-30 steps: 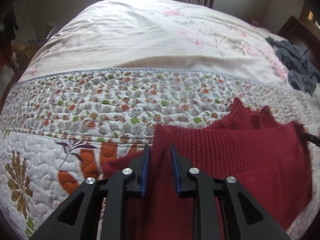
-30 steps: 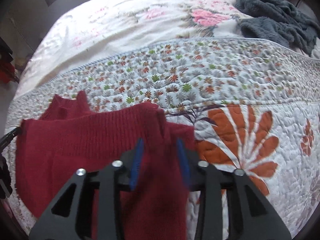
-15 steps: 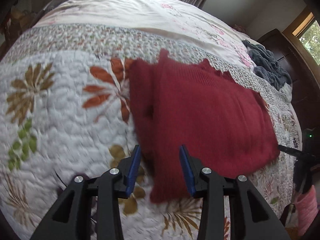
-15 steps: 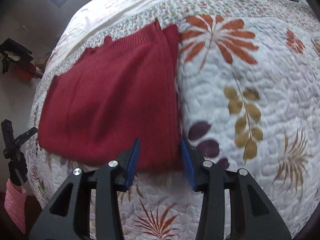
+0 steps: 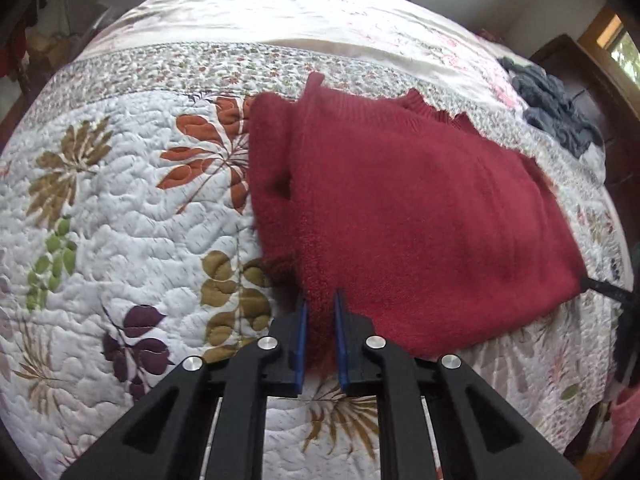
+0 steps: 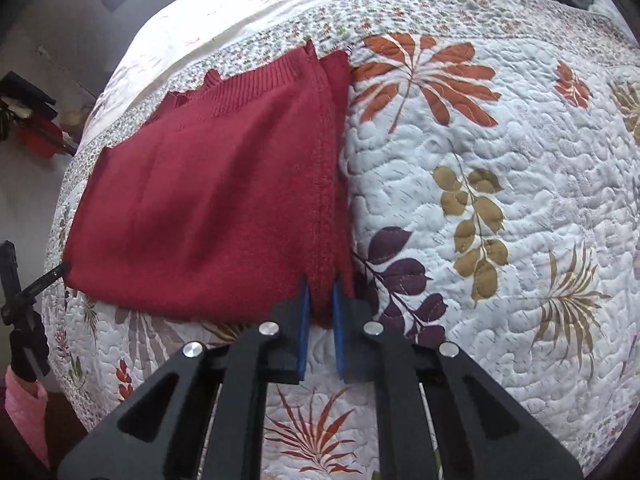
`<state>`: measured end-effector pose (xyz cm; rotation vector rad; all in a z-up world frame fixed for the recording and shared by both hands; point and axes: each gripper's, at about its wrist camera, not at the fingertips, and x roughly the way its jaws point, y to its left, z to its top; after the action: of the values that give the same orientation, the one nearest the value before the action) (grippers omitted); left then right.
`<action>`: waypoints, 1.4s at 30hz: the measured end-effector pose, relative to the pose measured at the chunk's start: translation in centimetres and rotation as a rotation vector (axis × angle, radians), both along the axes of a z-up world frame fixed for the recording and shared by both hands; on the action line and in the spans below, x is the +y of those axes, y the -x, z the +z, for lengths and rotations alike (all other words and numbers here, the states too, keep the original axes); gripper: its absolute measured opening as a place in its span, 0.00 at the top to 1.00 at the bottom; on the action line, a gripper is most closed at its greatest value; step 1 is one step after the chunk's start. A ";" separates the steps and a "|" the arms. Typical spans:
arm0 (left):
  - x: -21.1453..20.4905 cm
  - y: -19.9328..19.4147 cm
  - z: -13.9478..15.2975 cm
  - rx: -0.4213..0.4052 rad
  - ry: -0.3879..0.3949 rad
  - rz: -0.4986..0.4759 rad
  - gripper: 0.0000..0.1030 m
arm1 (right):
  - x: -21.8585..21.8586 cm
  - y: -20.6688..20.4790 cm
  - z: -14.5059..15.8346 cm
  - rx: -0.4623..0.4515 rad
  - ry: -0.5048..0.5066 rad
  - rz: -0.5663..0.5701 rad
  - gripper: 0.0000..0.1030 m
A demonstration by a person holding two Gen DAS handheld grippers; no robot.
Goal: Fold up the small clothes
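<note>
the red sweater (image 5: 420, 216) lies folded flat on the quilted bed (image 5: 120, 208), ribbed hem edge toward the floral band, and both tools are on its near edge. the left gripper (image 5: 319, 312) has its blue fingers (image 5: 301, 332) pinched close on the fuzzy near-left corner, cloth bunched between them. over on the other side, the right gripper (image 6: 320, 300) clamps the near-right corner along the side seam of the sweater (image 6: 208, 200). a grey garment (image 5: 556, 112) sits heaped far back, well apart. a pink sleeve (image 6: 24, 412) shows at the bed's edge, likely the person's, though it's blurred.
</note>
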<state>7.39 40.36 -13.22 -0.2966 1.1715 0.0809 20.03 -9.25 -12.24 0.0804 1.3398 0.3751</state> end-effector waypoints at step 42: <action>-9.1 -9.5 2.7 -0.079 -0.157 -0.122 0.59 | 0.3 -7.3 0.0 0.029 -0.148 -0.051 0.69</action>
<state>16.85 31.22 -10.56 -0.0889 1.0958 0.0531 27.35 -8.93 -12.20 0.2435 1.3348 0.4314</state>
